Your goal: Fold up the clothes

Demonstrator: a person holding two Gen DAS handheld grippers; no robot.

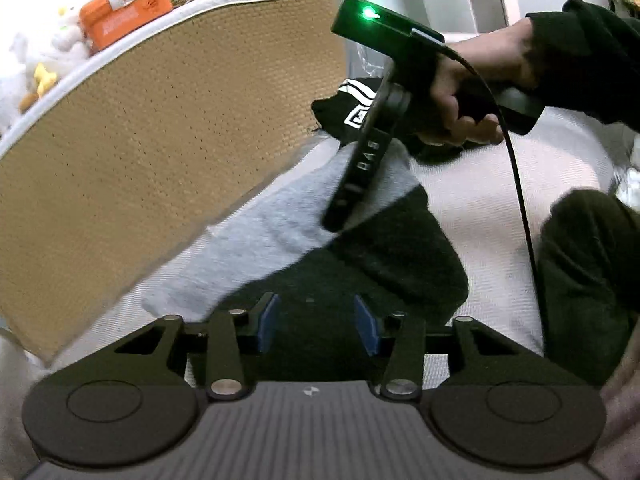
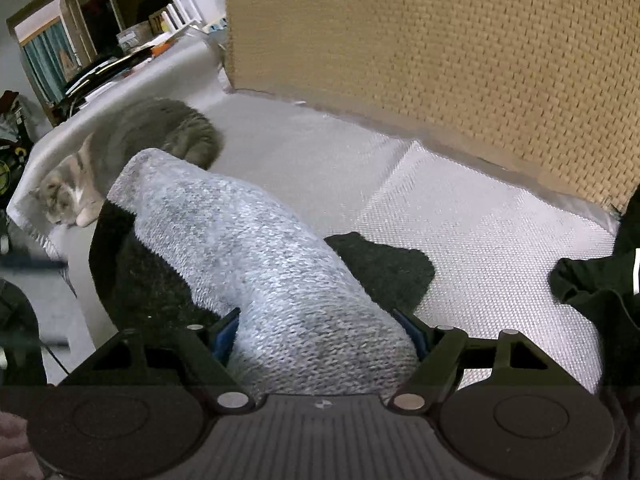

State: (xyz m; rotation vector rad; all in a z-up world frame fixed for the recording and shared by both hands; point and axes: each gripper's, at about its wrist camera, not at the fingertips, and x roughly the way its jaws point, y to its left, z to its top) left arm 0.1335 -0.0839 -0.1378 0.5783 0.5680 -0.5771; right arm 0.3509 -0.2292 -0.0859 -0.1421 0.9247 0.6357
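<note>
A grey and black knit sweater [image 1: 280, 232] lies on the white bed cover [image 1: 480, 200]. My left gripper [image 1: 316, 322] is open and hovers low over the sweater's black part, with nothing between its blue pads [image 1: 266, 324]. My right gripper [image 1: 340, 212], held by a hand [image 1: 460, 92], points down onto the grey part. In the right wrist view its fingers [image 2: 226, 336] are spread wide, so my right gripper [image 2: 320, 336] is open, and the grey sleeve [image 2: 256, 248] runs between them over the black body [image 2: 160, 280].
A grey cat [image 2: 140, 148] lies at the bed's far edge beside the sleeve end. A tan woven panel [image 2: 440, 60] rises along the bed. A second black garment with white stripes [image 1: 352, 108] lies behind the right gripper. An orange box [image 1: 124, 8] sits above the panel.
</note>
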